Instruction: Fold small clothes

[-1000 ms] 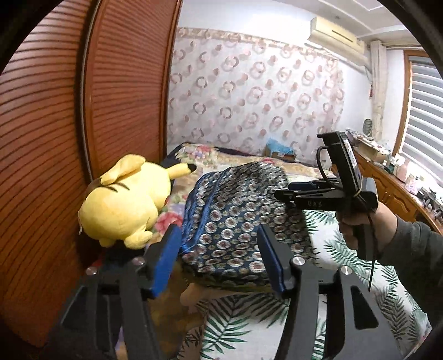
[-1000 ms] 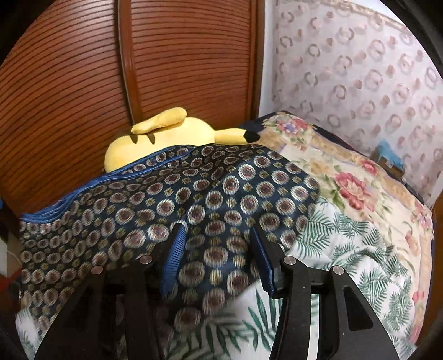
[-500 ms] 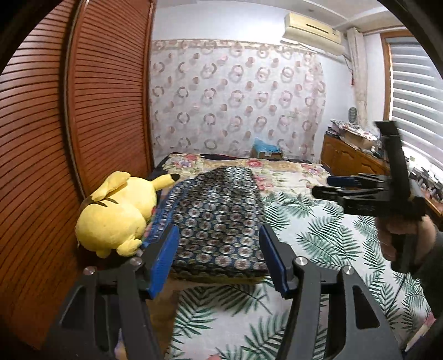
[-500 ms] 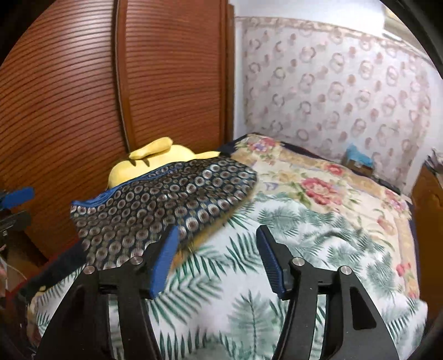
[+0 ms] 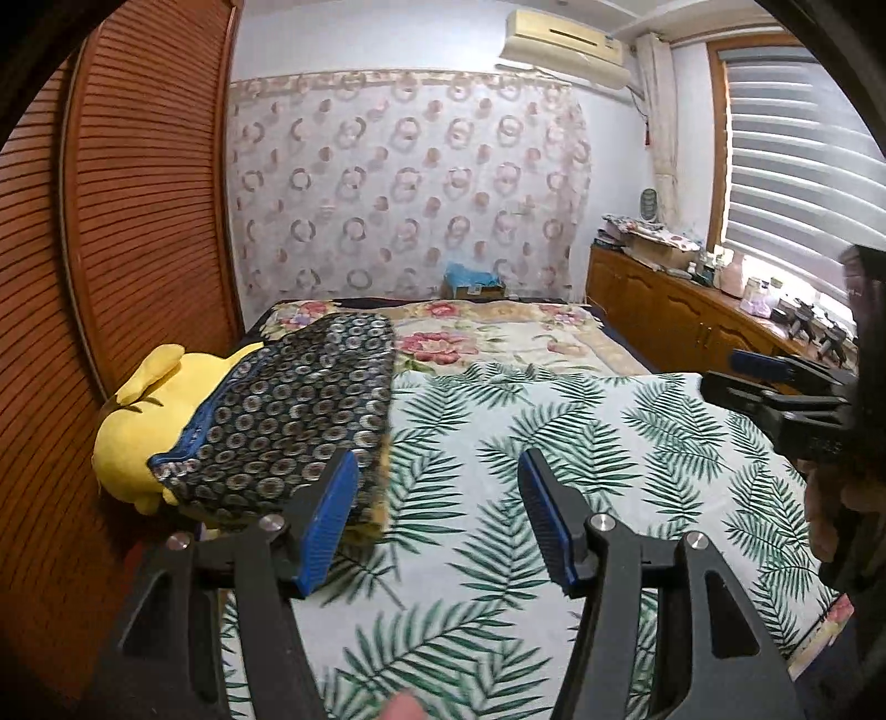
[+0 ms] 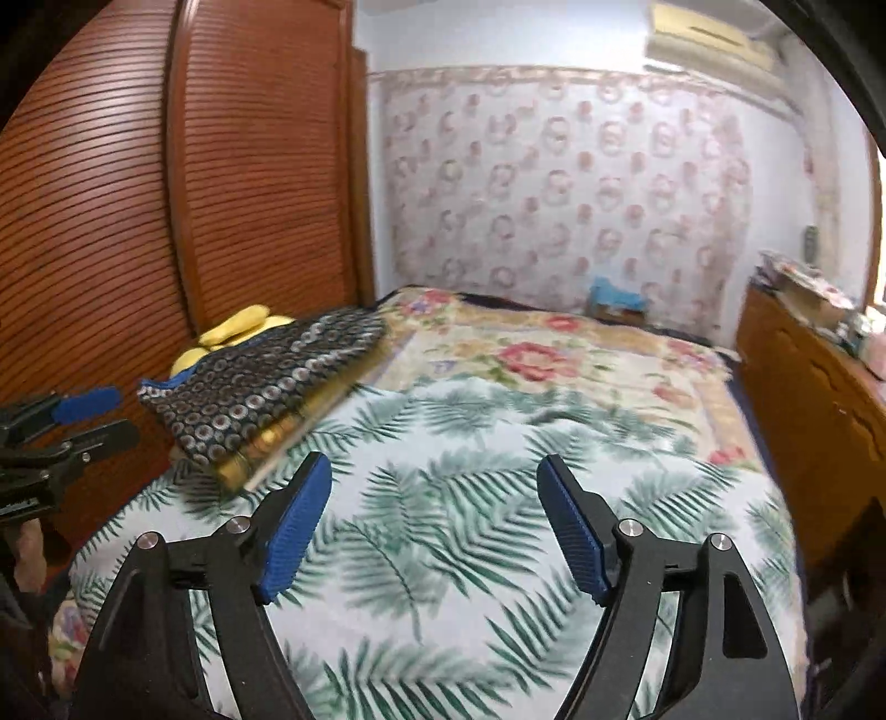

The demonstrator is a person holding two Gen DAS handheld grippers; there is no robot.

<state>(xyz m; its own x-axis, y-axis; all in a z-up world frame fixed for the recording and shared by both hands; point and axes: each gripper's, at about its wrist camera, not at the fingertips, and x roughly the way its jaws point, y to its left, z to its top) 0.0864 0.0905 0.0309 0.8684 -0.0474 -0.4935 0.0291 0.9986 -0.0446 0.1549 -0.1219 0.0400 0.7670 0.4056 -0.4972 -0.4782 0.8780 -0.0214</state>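
This is a bedroom in a home. A bed with leaf-print and flower covers fills the room, a yellow plush toy lies at its left edge, a patterned curtain hangs behind, and an air conditioner is mounted above.

Daylight through blinds, fisheye-bent edges, motion-blurred right wrist view

Both tools are showing the same build. The left gripper, at the bottom of its own view, is wearing matte black triangular arms with cut-out windows, silver round screw heads at the pivots and ribbed blue pads. The right gripper is looking identical.
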